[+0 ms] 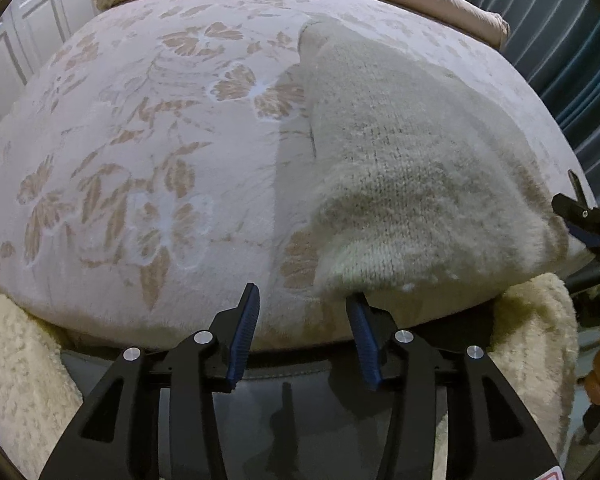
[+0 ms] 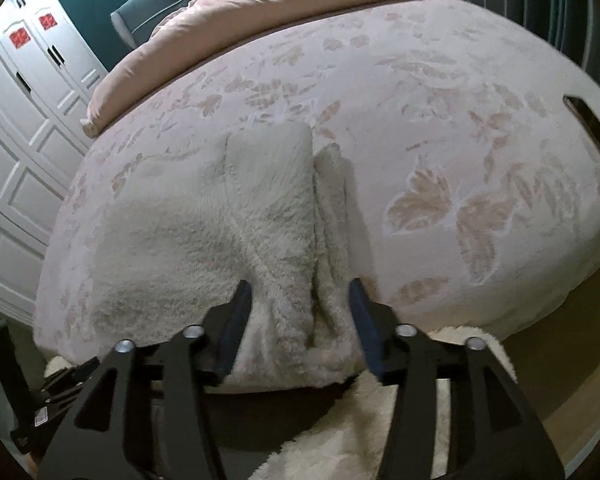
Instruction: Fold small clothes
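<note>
A cream fuzzy knit garment point(image 1: 412, 168) lies on the bed, to the right in the left wrist view and at the centre-left in the right wrist view point(image 2: 228, 224). It looks partly folded, with a narrow fold along its right side. My left gripper point(image 1: 303, 300) is open at the bed's near edge; its right finger touches the garment's near left corner, with nothing between the jaws. My right gripper point(image 2: 300, 292) is open, its jaws on either side of the garment's bunched near right end. It also shows at the right edge of the left wrist view point(image 1: 580, 216).
The bed has a pale floral blanket point(image 1: 140, 152), seen again in the right wrist view point(image 2: 460, 160), with a pink duvet point(image 2: 260, 8) rolled at the far end. A fluffy cream rug point(image 1: 24, 380) lies below the bed's near edge. White wardrobe doors point(image 2: 24, 120) stand to the left.
</note>
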`<state>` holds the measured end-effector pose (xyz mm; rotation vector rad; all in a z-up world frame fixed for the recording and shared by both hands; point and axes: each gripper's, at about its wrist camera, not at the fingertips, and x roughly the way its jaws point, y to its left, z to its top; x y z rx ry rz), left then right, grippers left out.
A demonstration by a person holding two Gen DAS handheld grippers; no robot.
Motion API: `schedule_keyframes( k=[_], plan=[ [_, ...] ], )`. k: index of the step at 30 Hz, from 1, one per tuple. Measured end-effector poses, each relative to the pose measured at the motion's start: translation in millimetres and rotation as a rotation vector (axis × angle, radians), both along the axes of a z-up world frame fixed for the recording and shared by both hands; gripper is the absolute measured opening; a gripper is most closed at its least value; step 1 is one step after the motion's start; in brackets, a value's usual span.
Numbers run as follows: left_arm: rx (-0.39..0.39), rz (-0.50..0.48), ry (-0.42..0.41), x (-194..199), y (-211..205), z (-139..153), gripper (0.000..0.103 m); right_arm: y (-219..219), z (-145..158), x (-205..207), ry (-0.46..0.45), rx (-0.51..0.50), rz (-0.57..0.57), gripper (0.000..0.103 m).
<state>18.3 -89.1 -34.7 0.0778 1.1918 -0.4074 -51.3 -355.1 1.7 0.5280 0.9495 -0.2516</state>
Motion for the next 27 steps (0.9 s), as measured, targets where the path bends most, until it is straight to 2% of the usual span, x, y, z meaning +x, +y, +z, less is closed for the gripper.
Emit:
schedule_keyframes(
  k=[4, 6, 9, 13, 14, 15, 17, 19, 20, 21, 23, 24, 27],
  plan=[
    [-0.062, -0.033, 0.016, -7, -4, 5, 0.052, -3, -18, -4, 0.03, 0.126, -0.012, 0.052],
    [-0.09, -0.058, 0.027, -11, -10, 7, 0.054, -2, -22, -8, 0.037, 0.145, -0.026, 0.056],
    [-0.086, -0.087, 0.005, -17, -18, 10, 0.056, -4, -26, -15, 0.051, 0.171, -0.059, 0.063],
    [-0.077, -0.096, -0.011, -21, -20, 10, 0.058, -9, -35, -16, 0.042, 0.284, -0.079, 0.063],
    [-0.077, -0.09, -0.01, -21, -18, 9, 0.058, -9, -36, -14, 0.045, 0.287, -0.08, 0.062],
    [-0.078, -0.082, -0.006, -20, -15, 9, 0.058, -9, -36, -11, 0.053, 0.279, -0.08, 0.053],
    [-0.081, -0.059, 0.0, -19, -5, 9, 0.058, -4, -30, -4, 0.078, 0.23, -0.074, 0.044],
    [-0.087, -0.029, 0.001, -18, 7, 9, 0.058, 5, -16, 4, 0.083, 0.129, -0.053, 0.032],
    [-0.089, -0.016, 0.001, -17, 13, 9, 0.058, 9, -11, 5, 0.073, 0.112, -0.044, 0.027],
    [-0.09, -0.003, 0.001, -17, 19, 9, 0.058, 12, -4, 6, 0.048, 0.125, -0.028, 0.024],
    [-0.089, 0.03, 0.001, -16, 34, 7, 0.058, 16, 15, 5, -0.081, 0.275, 0.022, 0.021],
    [-0.088, 0.041, 0.002, -16, 39, 6, 0.058, 21, 25, 7, -0.121, 0.308, 0.046, 0.02],
    [-0.09, 0.086, 0.015, -15, 58, 2, 0.058, 49, 56, 22, -0.2, 0.303, 0.149, 0.02]
  ],
)
